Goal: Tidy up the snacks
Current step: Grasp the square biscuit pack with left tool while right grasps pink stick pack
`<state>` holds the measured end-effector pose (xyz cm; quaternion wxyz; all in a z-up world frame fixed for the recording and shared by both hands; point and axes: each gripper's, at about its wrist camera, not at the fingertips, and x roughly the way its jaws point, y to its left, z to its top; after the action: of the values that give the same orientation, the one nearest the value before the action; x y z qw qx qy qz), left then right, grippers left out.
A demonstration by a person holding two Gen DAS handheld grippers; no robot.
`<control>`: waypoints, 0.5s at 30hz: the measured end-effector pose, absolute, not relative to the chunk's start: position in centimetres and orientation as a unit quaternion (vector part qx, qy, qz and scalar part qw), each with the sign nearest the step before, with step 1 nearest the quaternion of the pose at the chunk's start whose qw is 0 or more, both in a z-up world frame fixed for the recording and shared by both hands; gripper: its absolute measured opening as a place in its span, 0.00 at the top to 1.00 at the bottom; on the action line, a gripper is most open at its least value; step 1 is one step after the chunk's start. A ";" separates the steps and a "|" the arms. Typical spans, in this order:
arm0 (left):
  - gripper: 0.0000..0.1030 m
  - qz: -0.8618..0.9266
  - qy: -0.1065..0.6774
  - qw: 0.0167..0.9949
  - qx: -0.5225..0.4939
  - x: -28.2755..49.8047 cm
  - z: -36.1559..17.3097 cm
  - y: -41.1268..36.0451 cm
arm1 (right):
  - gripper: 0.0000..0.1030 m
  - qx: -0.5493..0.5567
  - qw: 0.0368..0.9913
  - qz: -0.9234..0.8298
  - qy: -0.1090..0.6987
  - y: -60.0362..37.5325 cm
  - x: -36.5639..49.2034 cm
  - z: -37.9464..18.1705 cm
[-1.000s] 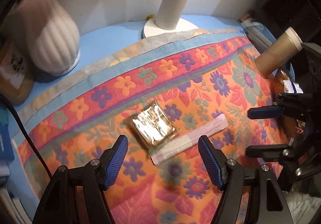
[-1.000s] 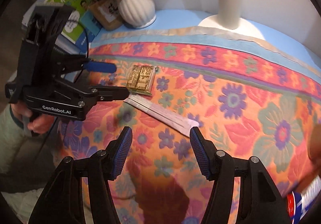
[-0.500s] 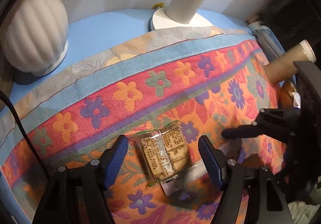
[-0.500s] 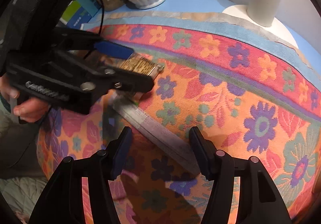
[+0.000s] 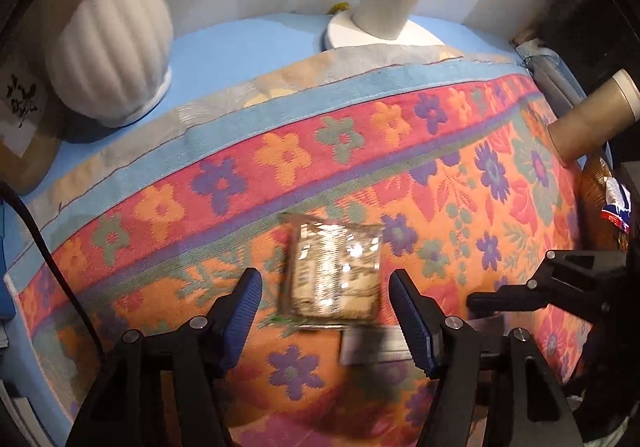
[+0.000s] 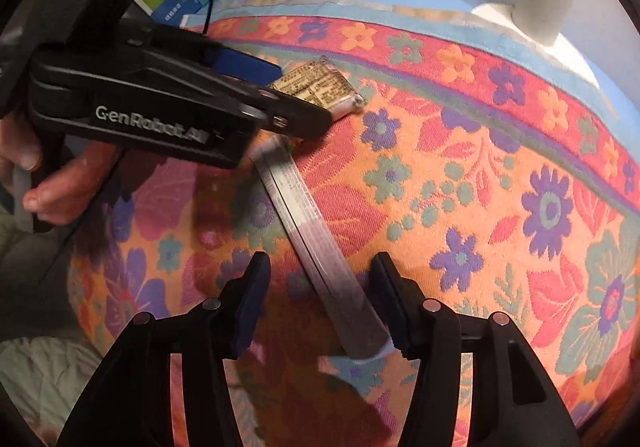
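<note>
Your left gripper (image 5: 326,303) points steeply down at the flowered cloth (image 5: 460,183), and its blue-padded fingers (image 5: 410,317) stand apart on either side of the square snack packet (image 5: 334,273), which lies flat on the cloth between them. The jaws have just been closing, yet a strip of cloth shows between each pad and the packet's edges, so nothing is clamped. In the right wrist view the same gripper comes in from the left with your hand (image 6: 48,183) wrapped around its grip, and its dark fingertip crosses the near edge of the packet. Your right gripper (image 6: 320,305) also points down, and its fingers straddle the near end of the long flat stick packet (image 6: 316,243), which runs diagonally from beside the square packet towards you. Its jaws have likewise just been closing; the left pad stands clear of the stick, and the right pad sits so close to the stick's end that you cannot tell from here whether they touch. The far end of the stick lies just beside the square packet. At the far edge of the blue table (image 5: 248,43) stand a white ribbed vase (image 5: 108,47) on the left and a white lamp base (image 5: 384,19) further right. A brown tube (image 5: 592,115) rests at the right edge of the cloth.
</note>
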<state>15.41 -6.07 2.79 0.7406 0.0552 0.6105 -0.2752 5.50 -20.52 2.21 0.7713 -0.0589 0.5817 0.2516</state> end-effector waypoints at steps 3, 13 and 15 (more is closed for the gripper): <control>0.55 -0.263 0.598 0.752 0.091 14.8 2.7 -7.6 | 0.57 -0.131 0.789 0.233 0.553 -18.7 4.1 1.9; 0.59 -0.260 0.583 0.767 0.067 13.1 3.9 -5.7 | 0.81 -0.077 0.790 0.230 0.564 -21.3 -0.6 2.7; 0.59 -0.263 0.581 0.768 0.064 12.4 4.4 -5.4 | 0.81 -0.048 0.788 0.230 0.569 -21.4 -1.9 2.6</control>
<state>12.42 -5.42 4.40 0.7680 0.0639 0.5807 -0.2626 -1.90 -21.40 2.62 0.7884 -0.0482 0.5686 0.2298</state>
